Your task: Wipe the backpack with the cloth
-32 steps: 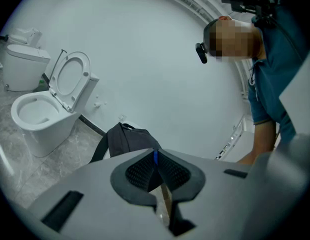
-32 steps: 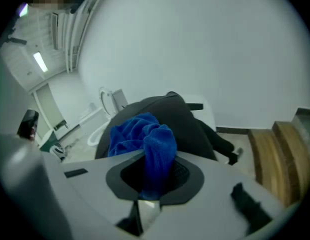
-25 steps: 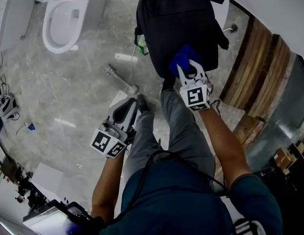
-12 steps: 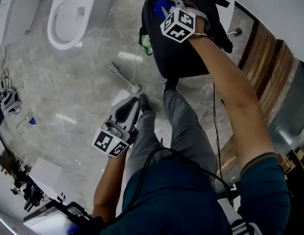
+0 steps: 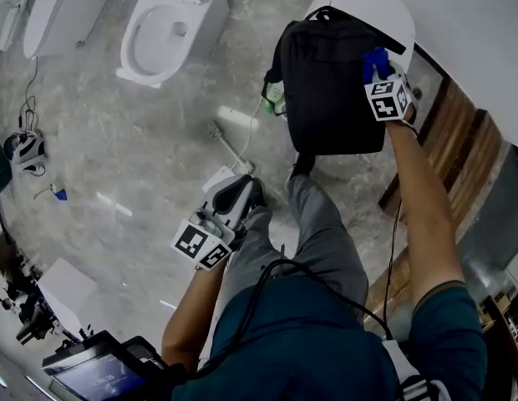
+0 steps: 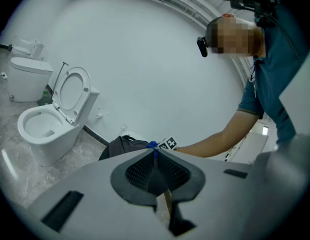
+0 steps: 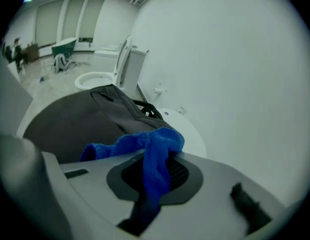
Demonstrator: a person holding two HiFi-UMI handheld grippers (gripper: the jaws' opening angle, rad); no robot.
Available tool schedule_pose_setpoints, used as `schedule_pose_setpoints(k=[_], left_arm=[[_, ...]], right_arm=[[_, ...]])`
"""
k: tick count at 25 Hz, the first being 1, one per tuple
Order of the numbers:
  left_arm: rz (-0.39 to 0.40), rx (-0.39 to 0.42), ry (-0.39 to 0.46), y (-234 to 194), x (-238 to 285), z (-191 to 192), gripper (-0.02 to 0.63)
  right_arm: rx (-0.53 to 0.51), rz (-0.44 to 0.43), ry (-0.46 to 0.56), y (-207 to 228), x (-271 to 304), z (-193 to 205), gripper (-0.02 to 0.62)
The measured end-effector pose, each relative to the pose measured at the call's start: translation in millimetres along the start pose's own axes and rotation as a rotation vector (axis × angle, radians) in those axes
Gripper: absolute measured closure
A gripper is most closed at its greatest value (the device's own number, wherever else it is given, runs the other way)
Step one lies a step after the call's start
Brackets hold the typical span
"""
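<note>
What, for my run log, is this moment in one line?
right gripper: shut on blue cloth, at backpack | left gripper: shut, empty, away from backpack

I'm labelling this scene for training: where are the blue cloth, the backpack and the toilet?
blue cloth [image 7: 150,149], right gripper view, the fold hanging between the jaws.
backpack [image 5: 334,90], head view, middle of its front panel.
toilet [image 5: 163,38], head view, inside its bowl.

the grey marble floor [image 5: 117,140] lies open across the left and middle of the frame, broken only by a white ceramic toilet [image 5: 163,36] at upper left and a thin metal rod [image 5: 230,144] near centre. at upper right, the black fabric backpack [image 5: 330,90] is hemmed in by the white wall [image 5: 476,40] and brown wooden planks [image 5: 459,132].
</note>
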State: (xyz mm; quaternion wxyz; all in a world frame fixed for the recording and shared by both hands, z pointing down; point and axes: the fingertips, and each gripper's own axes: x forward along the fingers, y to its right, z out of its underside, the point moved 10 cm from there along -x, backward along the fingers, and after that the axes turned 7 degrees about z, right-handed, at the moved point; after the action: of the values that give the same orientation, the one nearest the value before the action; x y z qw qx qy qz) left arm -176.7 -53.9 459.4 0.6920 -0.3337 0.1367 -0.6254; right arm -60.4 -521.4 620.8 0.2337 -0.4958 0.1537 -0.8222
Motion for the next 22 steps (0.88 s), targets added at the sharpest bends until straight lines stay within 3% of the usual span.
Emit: schedule_pose_setpoints(k=[4,7,10,13,17,19,22], left_arm=[[0.029,0.025,-0.011,19.4,-0.2,-14.2,0.578],[0.050,0.040,-0.017,35.2,-0.9,-22.2,0.578],[0.083,0.048,-0.017,50.5,-0.6,-23.4,0.578],[0.115,0.077,-0.015,61.8,-12.2,-26.2,0.578],[0.127,0.106,-0.015,72.6,-43.3,-29.1,0.578],[0.125,0.131,-0.006,75.3,-57.5,-30.5,0.578],[0.127,0.183,0.029,74.7,-75.3,-39.4,0.578]], right_arm=[[0.277,-0.017,-0.015,-32.2,-38.4,28.9,0.560],[0.407,-0.050,-0.033,-56.2,-60.4,37.3,0.560],[0.465,-0.088,-0.077,-72.6,-76.4,51.8,0.560],[0.451,-0.100,-0.150,-79.0,-91.7,57.7,0.560],[0.456,-0.289,-0.354,-111.4,-112.2,73.3,0.560],[0.560,-0.346,-0.415,-124.6,-122.4,93.4,0.560],[0.720,-0.342,-0.322,-117.7,-153.7,95.5,0.560]])
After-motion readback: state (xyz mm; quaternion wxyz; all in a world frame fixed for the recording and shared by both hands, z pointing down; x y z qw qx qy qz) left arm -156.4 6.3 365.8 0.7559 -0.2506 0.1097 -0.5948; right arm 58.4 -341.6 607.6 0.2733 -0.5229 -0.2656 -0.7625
